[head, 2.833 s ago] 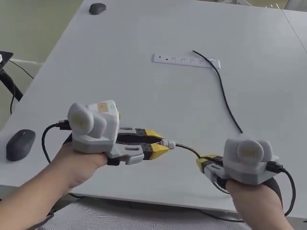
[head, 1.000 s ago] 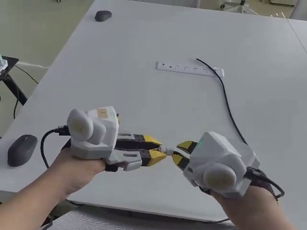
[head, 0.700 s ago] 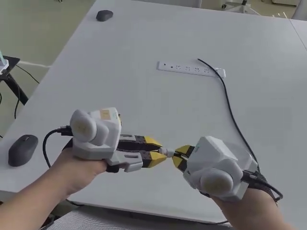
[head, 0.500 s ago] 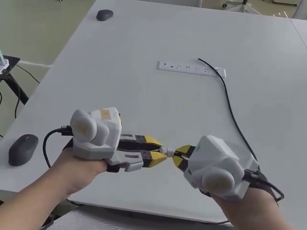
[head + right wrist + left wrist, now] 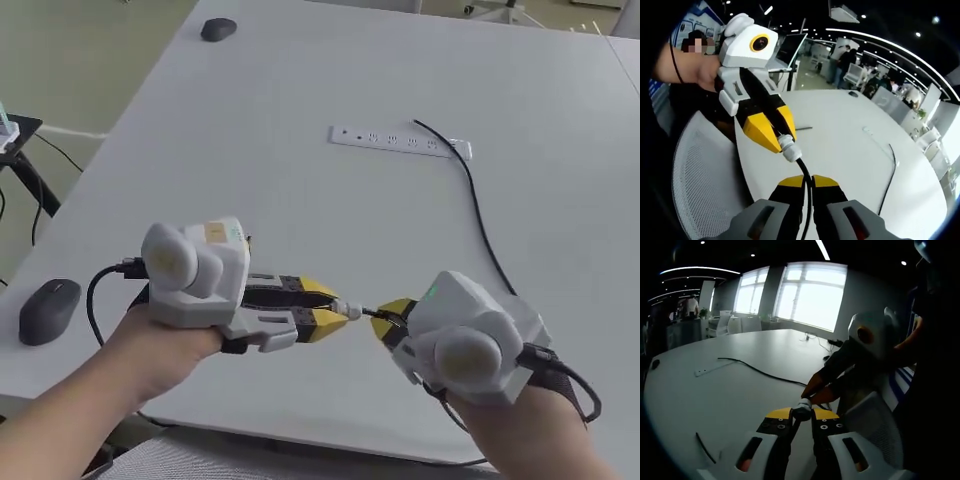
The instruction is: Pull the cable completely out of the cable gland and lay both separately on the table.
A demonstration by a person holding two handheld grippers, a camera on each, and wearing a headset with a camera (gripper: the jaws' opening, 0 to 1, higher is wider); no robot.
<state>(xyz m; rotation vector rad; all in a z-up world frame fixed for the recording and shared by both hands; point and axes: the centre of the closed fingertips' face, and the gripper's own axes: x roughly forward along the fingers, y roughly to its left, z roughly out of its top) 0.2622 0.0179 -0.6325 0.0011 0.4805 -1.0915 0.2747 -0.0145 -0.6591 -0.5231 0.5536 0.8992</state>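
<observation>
The cable gland, small and whitish, is sitting at the very tips of the left gripper. Its nose is poking out past the yellow jaw ends, in the air above the near edge of the table. The left jaws are pressing on its body, almost together. The cable, thin and black, is running from the gland's nose straight into the right gripper, which is hanging just beside it. In the right gripper view the cable is lying along the narrow slot between those jaws, which are nearly together and pinching it. Farther back, a power strip and its black cord are lying on the table, and a mouse is resting near the left edge.
</observation>
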